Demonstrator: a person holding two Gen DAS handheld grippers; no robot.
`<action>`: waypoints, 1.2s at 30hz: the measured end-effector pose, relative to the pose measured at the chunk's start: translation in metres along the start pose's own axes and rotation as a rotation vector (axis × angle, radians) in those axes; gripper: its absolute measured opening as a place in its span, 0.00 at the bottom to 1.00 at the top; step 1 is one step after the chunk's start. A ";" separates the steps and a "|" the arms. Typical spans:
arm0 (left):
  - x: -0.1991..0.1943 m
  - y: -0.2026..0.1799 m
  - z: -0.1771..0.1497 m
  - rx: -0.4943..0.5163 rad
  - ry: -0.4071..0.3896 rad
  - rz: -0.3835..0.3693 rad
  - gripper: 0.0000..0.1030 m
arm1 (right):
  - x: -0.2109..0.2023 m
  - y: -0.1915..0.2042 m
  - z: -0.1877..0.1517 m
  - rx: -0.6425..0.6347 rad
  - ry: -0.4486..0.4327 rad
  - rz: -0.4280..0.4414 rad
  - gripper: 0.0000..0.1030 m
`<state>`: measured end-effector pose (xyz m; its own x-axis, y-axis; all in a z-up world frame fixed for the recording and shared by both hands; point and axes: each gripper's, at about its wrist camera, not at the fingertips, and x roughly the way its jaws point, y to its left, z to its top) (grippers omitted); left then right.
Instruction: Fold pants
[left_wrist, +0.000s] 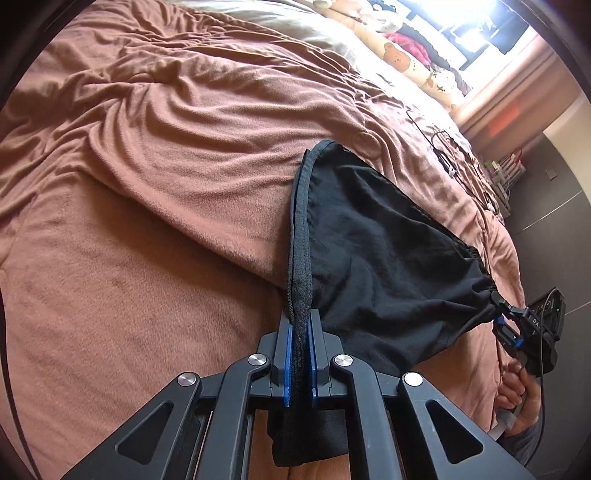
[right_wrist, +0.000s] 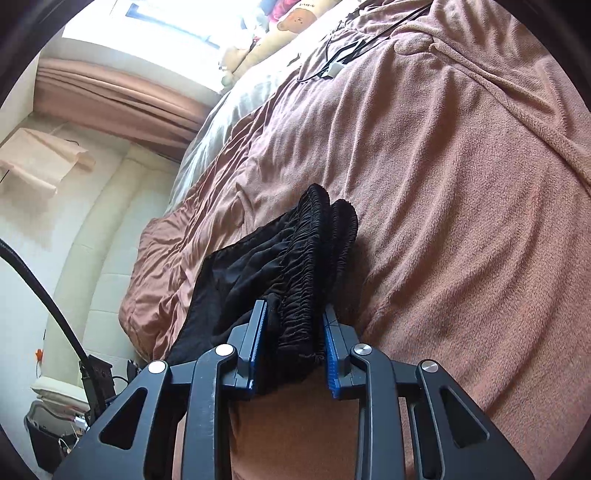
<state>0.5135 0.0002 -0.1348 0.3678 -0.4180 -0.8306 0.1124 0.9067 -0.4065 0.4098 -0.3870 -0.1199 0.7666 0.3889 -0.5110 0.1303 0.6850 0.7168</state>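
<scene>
Black pants (left_wrist: 373, 254) hang stretched above a brown blanket (left_wrist: 147, 184) between my two grippers. My left gripper (left_wrist: 301, 325) is shut on a hemmed edge of the pants, and the cloth runs up from its blue pads. In the left wrist view my right gripper (left_wrist: 500, 310) grips the gathered elastic waistband at the far right, with a hand behind it. In the right wrist view my right gripper (right_wrist: 293, 321) is shut on the bunched black waistband (right_wrist: 314, 251), which fills the gap between the pads. The rest of the pants (right_wrist: 236, 273) trails off to the left.
The brown blanket (right_wrist: 443, 184) covers a bed. Cables and a small white plug (right_wrist: 334, 70) lie at its far end beside bear-print pillows (left_wrist: 413, 59). A curtain (right_wrist: 110, 92) and a bright window stand beyond. Dark floor (left_wrist: 546, 206) runs along the bed's right side.
</scene>
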 end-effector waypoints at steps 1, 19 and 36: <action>-0.004 0.001 -0.006 -0.005 0.000 0.001 0.07 | -0.002 0.002 -0.001 -0.004 0.006 -0.001 0.24; -0.070 0.016 -0.105 -0.074 -0.012 -0.011 0.07 | -0.035 0.035 -0.038 -0.120 0.113 -0.057 0.24; -0.090 0.010 -0.180 -0.117 0.023 -0.042 0.07 | -0.078 0.039 -0.066 -0.171 0.159 -0.125 0.24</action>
<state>0.3154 0.0370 -0.1332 0.3433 -0.4581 -0.8199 0.0188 0.8762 -0.4817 0.3137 -0.3502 -0.0835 0.6412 0.3771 -0.6683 0.0994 0.8228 0.5596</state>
